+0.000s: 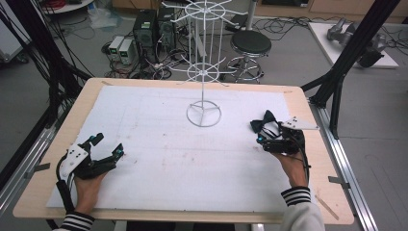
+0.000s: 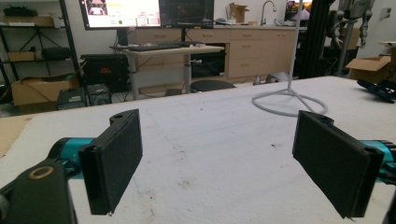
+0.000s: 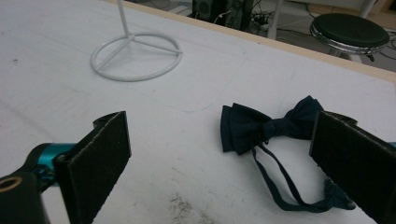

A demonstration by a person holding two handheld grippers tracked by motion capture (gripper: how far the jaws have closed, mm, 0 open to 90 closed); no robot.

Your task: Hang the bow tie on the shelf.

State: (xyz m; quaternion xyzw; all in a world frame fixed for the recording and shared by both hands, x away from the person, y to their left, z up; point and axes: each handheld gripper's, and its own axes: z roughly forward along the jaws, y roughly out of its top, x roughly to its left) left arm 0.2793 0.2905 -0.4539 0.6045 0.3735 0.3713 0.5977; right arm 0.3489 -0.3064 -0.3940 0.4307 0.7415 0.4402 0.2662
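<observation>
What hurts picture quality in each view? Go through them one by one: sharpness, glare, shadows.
High view: soft and low in detail, even light, faint shadows under the white wire stand. Left gripper view: the monitor is blown out bright, and the near pads look dark and slightly soft. Right gripper view: sharpest on the bow tie; the pads at the edges blur a little.

From above the near edge, we are looking forward and down over the whole white foam-covered table [image 1: 159,159]. The 2 gripper views are sitting low and close to that surface, the left one facing across it toward the room. All 3 are sharing the white wire stand's ring base [image 1: 204,114] [image 2: 289,100] [image 3: 136,56].
</observation>
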